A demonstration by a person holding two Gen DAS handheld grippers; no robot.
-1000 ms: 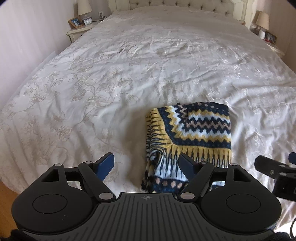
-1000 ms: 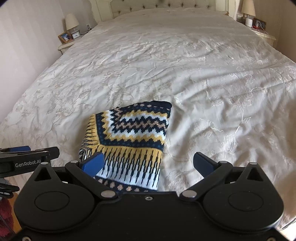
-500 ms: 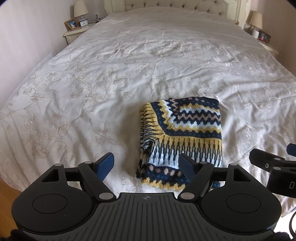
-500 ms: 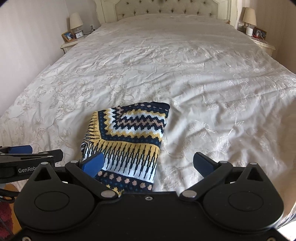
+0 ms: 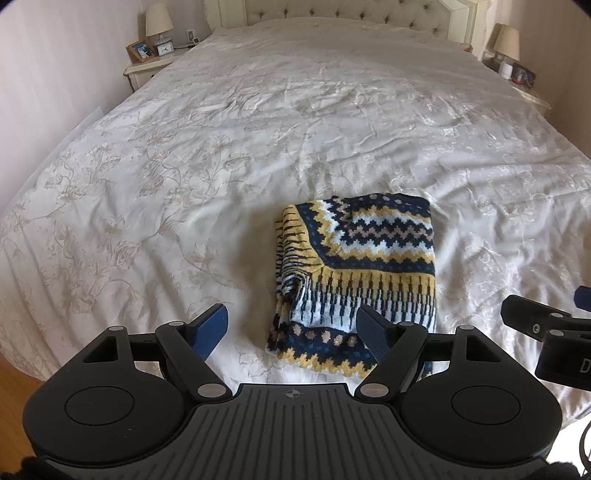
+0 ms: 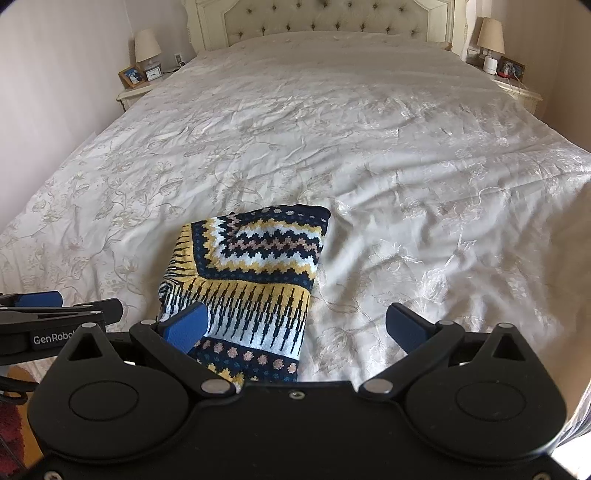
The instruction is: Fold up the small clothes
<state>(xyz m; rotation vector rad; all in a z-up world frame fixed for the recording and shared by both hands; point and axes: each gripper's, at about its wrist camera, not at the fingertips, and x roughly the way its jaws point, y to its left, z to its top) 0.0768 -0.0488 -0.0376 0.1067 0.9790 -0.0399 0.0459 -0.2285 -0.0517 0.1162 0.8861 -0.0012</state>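
Left wrist view: my left gripper is spread wide, holding nothing, above the folded navy, yellow and white zigzag-knit sweater lying on the white floral-embroidered bedspread.

Right wrist view: my right gripper is released too, the sweater just beyond its left finger.

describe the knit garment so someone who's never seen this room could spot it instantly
Start from the large bed with the tufted headboard and white floral bedspread. Near its foot end, just ahead of both open claws, lies the folded sweater, roughly rectangular and flat. It is the only item on the spread, and its navy, yellow and white zigzag knit stands out against the pale fabric.
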